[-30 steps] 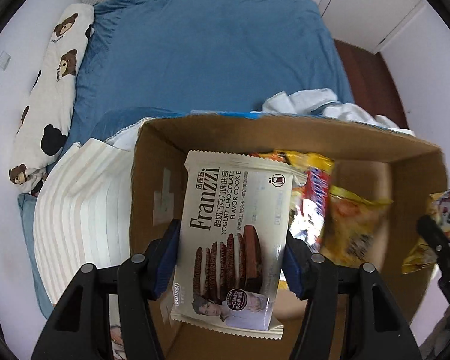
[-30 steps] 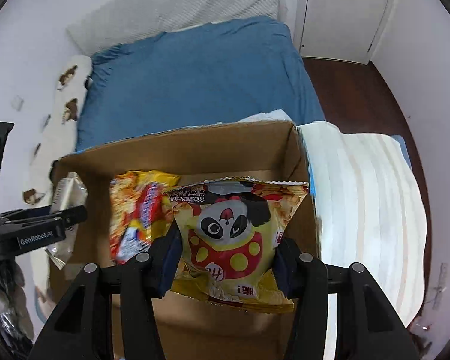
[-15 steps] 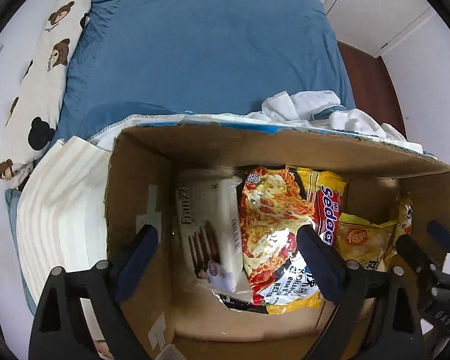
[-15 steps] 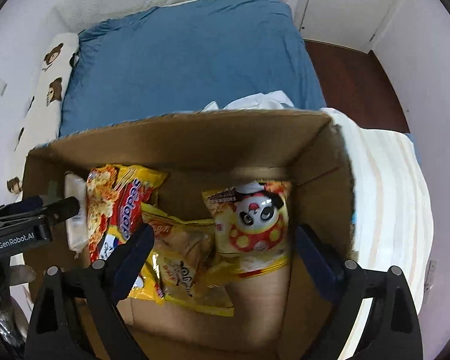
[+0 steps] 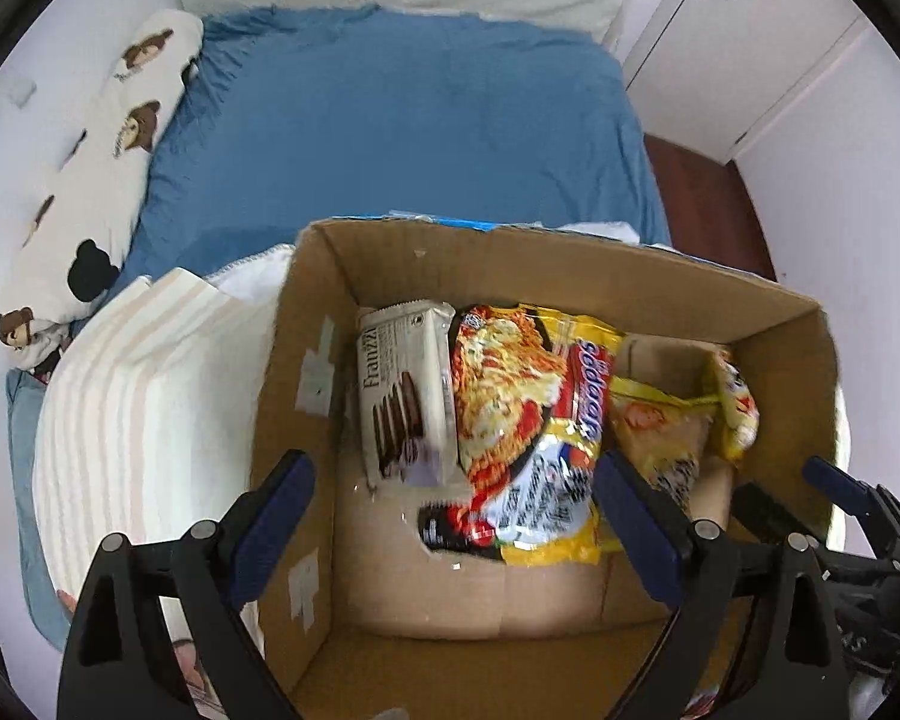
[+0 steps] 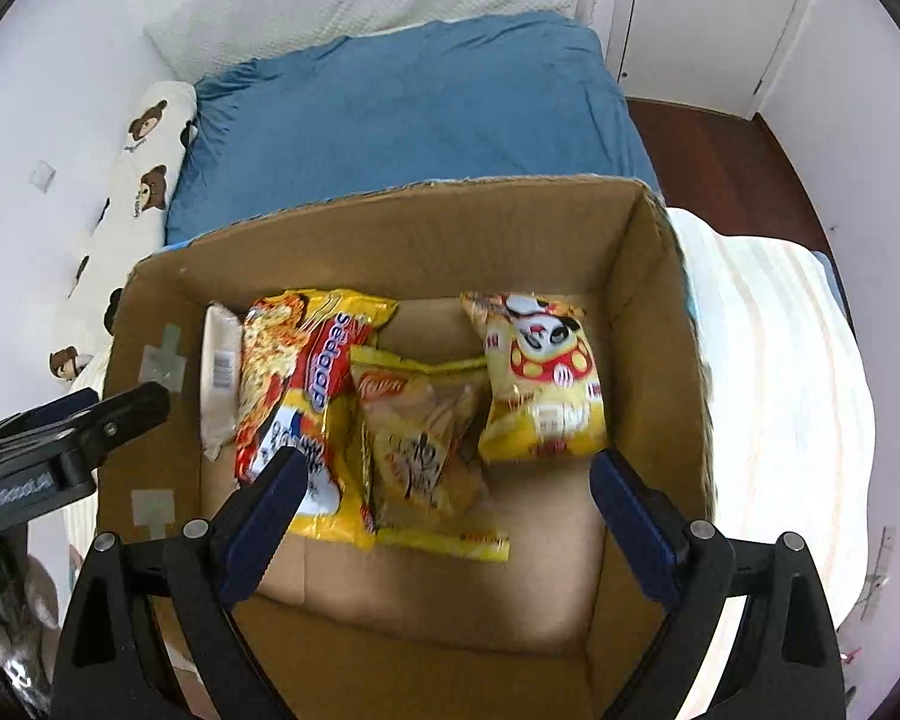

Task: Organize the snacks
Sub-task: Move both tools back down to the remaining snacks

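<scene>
"Franzi" was printed on the white biscuit pack (image 5: pixel 403 387), "Sedaap" ran along the red-and-yellow noodle packet (image 5: pixel 531 432), blurred lettering marked the left gripper's body (image 6: pixel 12 489), other pack texts were unreadable

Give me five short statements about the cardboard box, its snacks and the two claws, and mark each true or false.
1. The left claw grips the white Franzzi biscuit pack. False: it is open and empty.
2. The yellow panda-print snack bag lies inside the brown cardboard box. True.
3. The red-and-yellow Sedaap noodle packet lies on the blue bedsheet. False: it is in the box.
4. The right claw is open. True.
5. The Franzzi pack lies nearest the box's left wall. True.
</scene>
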Demonstrator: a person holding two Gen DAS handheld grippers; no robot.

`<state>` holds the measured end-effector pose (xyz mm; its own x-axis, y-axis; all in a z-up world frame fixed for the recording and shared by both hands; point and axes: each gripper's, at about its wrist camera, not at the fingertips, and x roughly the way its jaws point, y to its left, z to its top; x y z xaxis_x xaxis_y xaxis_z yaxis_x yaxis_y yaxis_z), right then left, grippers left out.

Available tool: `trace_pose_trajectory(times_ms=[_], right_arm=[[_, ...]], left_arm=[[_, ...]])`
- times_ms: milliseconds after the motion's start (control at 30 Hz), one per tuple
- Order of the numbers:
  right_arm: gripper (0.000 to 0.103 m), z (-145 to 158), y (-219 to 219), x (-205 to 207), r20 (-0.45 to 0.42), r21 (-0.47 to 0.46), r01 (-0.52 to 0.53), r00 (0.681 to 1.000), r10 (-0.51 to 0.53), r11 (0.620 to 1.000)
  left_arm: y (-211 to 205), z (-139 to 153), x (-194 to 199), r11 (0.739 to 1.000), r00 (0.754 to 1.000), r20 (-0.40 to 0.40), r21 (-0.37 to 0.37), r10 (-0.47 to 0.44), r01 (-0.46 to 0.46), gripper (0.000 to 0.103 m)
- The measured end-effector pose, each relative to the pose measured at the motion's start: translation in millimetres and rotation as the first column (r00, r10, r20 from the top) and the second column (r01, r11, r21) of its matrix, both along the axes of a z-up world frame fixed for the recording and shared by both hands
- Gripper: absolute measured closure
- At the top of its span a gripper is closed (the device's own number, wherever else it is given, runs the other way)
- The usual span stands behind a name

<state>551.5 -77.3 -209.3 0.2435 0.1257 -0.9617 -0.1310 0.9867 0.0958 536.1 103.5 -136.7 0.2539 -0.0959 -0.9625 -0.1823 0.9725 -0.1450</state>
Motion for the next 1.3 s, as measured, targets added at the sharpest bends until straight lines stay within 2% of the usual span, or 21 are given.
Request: trace_pose_trajectory(times_ms=[367,567,767,867,967,1033,1133,1200,1300], right_arm=[[0.006,44.0,4.3,-71.7,0.137,0.009,-0.015,0.991,0.014,1.000],[0.006,76.9,3.1,-117.0,0.211,0.042,-0.023,0.977,0.014,0.999],[0.006,85.3,-12.7,-168.4,0.209,0.116,0.000,0.978,-0.024,0.993],[0.006,67.6,-27.2,-201.0,0.142,0.168,0.028,0.989,-0.052,0.985],[0.006,37.7,-45.6,-234.4,0.041,0.215,0.075,0.995,-0.086,0.974],[0.006,11.5,-63.3,-260.3,-0.044,0.257,0.143,0.990,-0.136,0.956],[0.006,-30.3,-87.3,-296.9,-0.188,0.315,0.271,0.957,-0.220,0.910],[0.006,-56.6,-96.6,-316.9,-0.259,0.309,0.335,0.930,-0.260,0.890],[0.006,-97.2,-108.8,-347.3,-0.381,0.314,0.457,0.864,-0.330,0.832]], left_arm=[[-14.6,53.9,-73.3,0.996,0.985,0.170,0.091,-0.018,0.003,0.008],[-14.3,82.6,-115.3,0.997,0.972,0.236,0.078,-0.007,-0.012,0.008],[-12.6,92.1,-175.8,0.997,0.967,0.253,0.067,0.014,-0.032,0.008],[-12.0,81.5,-210.4,0.997,0.973,0.230,0.065,0.035,-0.051,0.008],[-11.6,53.9,-247.7,0.995,0.987,0.153,0.068,0.056,-0.067,0.008],[-12.0,34.4,-269.5,0.994,0.992,0.104,0.076,0.067,-0.076,0.008],[-12.1,-0.1,-299.6,0.992,0.996,0.023,0.092,0.083,-0.085,0.008],[-11.4,-23.1,-315.5,0.991,0.994,-0.036,0.096,0.100,-0.096,0.008],[-7.2,-46.4,-331.1,0.988,0.987,-0.094,0.097,0.132,-0.122,0.008]])
